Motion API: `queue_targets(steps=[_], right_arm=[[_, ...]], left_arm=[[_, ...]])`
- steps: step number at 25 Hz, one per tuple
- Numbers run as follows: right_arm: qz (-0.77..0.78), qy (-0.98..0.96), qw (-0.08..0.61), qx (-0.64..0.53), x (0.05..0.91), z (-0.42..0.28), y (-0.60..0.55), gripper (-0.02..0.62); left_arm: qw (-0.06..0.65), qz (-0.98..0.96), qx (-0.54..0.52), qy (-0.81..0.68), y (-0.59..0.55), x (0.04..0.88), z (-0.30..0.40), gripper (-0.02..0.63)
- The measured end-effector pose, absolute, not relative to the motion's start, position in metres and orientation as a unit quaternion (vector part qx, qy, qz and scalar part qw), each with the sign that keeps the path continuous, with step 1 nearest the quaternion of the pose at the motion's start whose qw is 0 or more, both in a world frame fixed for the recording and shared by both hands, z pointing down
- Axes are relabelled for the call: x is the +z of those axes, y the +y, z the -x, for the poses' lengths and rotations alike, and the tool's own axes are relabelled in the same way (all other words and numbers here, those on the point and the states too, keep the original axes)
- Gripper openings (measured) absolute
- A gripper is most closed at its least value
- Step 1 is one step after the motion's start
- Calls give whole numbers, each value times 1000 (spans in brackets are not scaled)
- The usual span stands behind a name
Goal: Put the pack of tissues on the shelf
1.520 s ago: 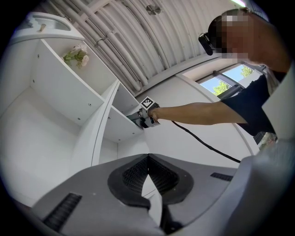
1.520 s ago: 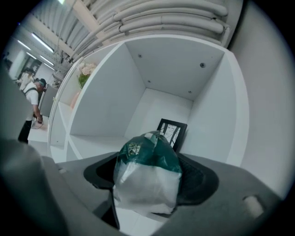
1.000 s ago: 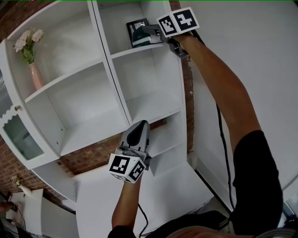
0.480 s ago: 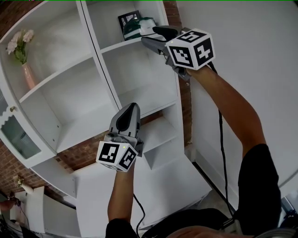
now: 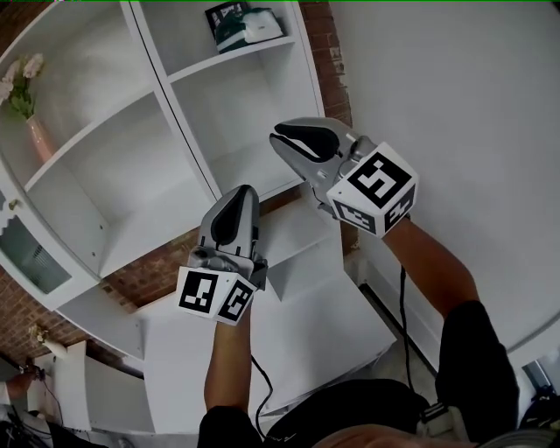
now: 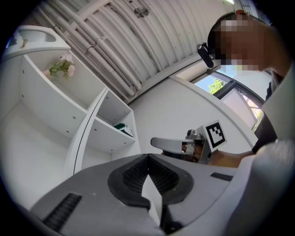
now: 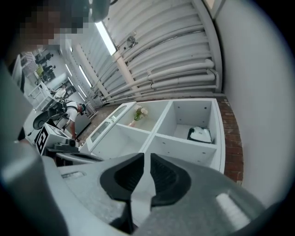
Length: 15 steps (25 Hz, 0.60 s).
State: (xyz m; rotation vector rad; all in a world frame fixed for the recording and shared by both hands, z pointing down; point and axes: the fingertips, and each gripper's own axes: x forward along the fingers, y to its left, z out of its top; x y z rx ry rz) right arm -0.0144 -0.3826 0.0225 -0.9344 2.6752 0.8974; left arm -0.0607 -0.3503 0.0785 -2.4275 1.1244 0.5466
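Note:
The dark green and white pack of tissues lies on the top right shelf of the white shelf unit, with nothing touching it; it also shows as the pack and the pack. My right gripper hangs well below that shelf, in front of the unit's right edge. Its jaws have just been closing and now stand almost together, empty. My left gripper is lower and to the left, shut with nothing in it.
A pink vase of flowers stands in the upper left compartment. A glass-fronted cabinet door is at the far left. A plain white wall runs along the right, and a black cable trails under my right arm.
My right gripper has let go of the pack at the top shelf, dropped down and back, and its jaws have closed. The pack stays on the shelf. The left gripper rose only slightly.

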Motion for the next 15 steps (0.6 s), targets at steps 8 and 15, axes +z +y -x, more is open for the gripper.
queue_targets(steps=[8,15], right_arm=[[337,896,93,275,103,9,-379,3],[337,898,117,257,145,1,-365,2]], left_arm=[[212,857,190,429,-342,104,65,-3],[203,854,186,441,-338,125,69,-3]])
